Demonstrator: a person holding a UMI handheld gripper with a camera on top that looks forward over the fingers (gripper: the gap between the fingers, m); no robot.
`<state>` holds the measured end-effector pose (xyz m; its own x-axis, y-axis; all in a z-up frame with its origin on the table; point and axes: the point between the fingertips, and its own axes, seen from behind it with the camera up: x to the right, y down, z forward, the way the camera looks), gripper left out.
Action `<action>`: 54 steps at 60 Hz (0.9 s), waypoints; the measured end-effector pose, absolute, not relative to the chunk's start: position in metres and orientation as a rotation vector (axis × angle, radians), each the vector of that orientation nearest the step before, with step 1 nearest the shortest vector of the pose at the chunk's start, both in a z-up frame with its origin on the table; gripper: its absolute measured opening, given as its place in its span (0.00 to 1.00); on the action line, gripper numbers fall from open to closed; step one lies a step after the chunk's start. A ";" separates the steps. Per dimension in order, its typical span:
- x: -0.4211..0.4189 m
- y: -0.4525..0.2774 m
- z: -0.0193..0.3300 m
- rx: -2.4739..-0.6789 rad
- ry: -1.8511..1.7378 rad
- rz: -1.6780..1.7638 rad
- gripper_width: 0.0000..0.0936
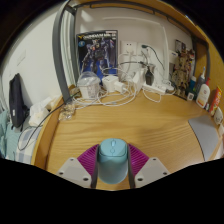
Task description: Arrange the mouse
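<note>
**One mouse between two pink-padded fingers, above a wooden desk**

Two fingers of our gripper point(112, 172) reach forward at the bottom of the gripper view, and we see their pink pads point(87, 158) angled inward toward a pale blue-grey mouse point(112, 157) that sits between them. The pads appear to meet the mouse on both flanks, so we read the claw as closed down to the mouse's width and gripping it. We cannot tell whether the mouse is touching the desk or lifted off it, since its underside is hidden by the fingers.

Just ahead of the fingers we see a broad bare stretch of wooden desk point(130, 120), light brown and curved by the lens. Beyond that, along the far edge of the desk against the wall, we see a tangle of white cables and chargers point(128, 85). Beside the tangle, to its left, stands a clear plastic container point(88, 88), and behind it a colourful printed box point(97, 50) leans upright against the wall. A dark object point(18, 100) stands at the far left end of the desk; we cannot make out what it is. At the far right end we see a cluster of bottles point(203, 94), one white, one with an orange cap, well apart from the mouse.
</note>
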<state>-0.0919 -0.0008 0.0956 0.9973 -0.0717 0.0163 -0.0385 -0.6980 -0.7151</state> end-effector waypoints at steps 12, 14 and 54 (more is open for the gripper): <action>-0.092 0.000 0.095 -2.354 0.009 0.009 0.38; -0.093 0.001 0.096 -2.360 0.002 0.029 0.38; 0.265 0.046 0.338 -2.096 -0.077 -0.134 0.38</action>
